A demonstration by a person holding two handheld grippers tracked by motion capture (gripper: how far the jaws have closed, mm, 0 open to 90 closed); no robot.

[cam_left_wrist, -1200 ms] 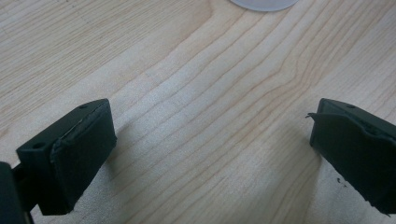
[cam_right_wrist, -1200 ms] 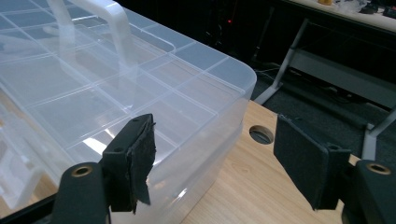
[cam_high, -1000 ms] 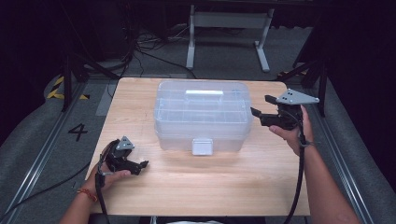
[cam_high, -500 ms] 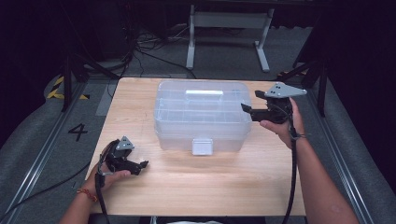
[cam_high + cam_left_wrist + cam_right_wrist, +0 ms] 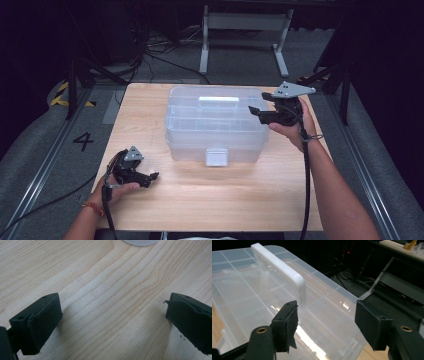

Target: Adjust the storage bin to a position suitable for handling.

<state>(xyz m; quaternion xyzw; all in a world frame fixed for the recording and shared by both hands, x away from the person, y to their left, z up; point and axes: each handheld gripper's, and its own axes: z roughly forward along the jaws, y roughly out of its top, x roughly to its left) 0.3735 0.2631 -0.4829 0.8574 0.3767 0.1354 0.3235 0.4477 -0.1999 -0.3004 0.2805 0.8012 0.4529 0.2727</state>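
Our right gripper (image 5: 256, 113) has just been narrowing its parted jaws, nothing between them, above the clear plastic organizer box (image 5: 215, 125) at table (image 5: 210, 200) centre. Our left gripper (image 5: 150, 176), released, rests at seven o'clock.

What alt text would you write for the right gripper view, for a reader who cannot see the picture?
The right gripper hovers with open jaws over one end of a clear plastic organizer box, nothing between them. The box's white handle lies flat on the lid just ahead of the jaws. A dark floor with cables lies behind.
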